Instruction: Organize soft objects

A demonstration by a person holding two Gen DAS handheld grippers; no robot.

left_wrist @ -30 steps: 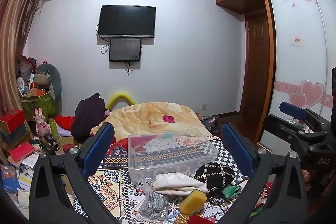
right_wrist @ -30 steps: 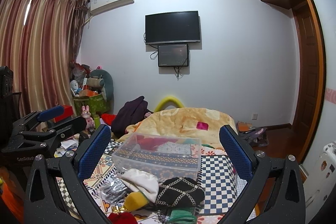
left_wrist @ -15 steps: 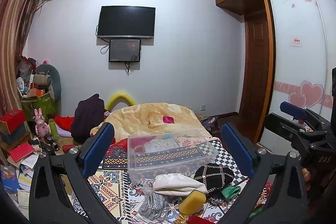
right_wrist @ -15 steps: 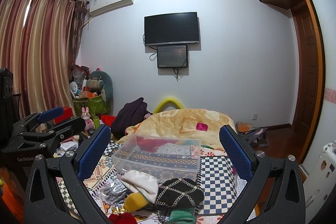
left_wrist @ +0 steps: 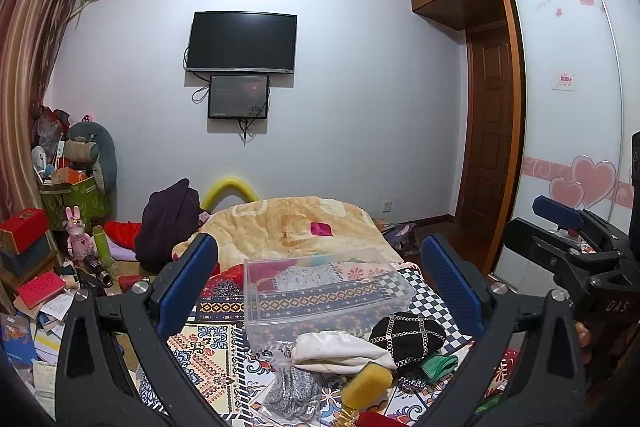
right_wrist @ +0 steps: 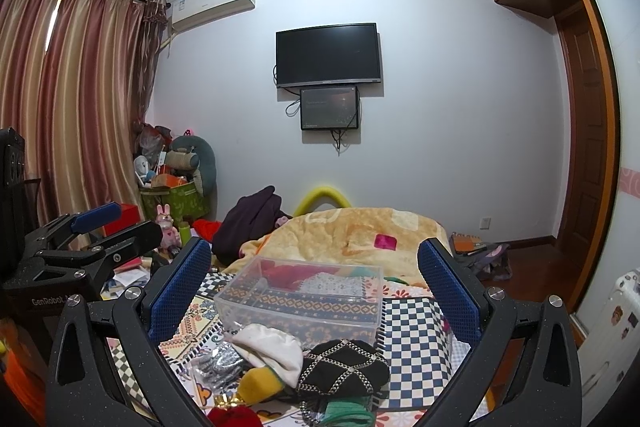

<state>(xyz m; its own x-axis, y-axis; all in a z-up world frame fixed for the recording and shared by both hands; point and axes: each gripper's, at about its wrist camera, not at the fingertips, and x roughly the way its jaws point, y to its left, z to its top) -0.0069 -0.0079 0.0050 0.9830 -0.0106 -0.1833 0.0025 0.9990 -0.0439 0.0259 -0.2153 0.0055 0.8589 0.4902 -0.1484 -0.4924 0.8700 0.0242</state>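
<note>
A pile of soft items lies on the patterned bedspread in front of a clear plastic box [left_wrist: 324, 291] [right_wrist: 304, 297]: a white cloth [left_wrist: 340, 347] [right_wrist: 272, 345], a black hat with silver chains [left_wrist: 408, 333] [right_wrist: 344, 367], a yellow sponge [left_wrist: 366, 383] [right_wrist: 258, 383], a grey glittery bag [left_wrist: 294, 393] [right_wrist: 220, 363], a green cloth [left_wrist: 438, 365] [right_wrist: 346, 413] and a red item [right_wrist: 230, 417]. My left gripper [left_wrist: 320, 283] is open and empty, held above the pile. My right gripper [right_wrist: 314, 283] is open and empty too, beside it.
A yellow quilt [left_wrist: 288, 227] lies on the far end of the bed, with a dark garment [left_wrist: 168, 219] at its left. Cluttered boxes, books and toys [left_wrist: 60, 247] stand on the left. A wardrobe [left_wrist: 568, 131] and a door [left_wrist: 486, 131] are on the right.
Both grippers have barely moved; the views shift only slightly. Nothing was taken hold of.
</note>
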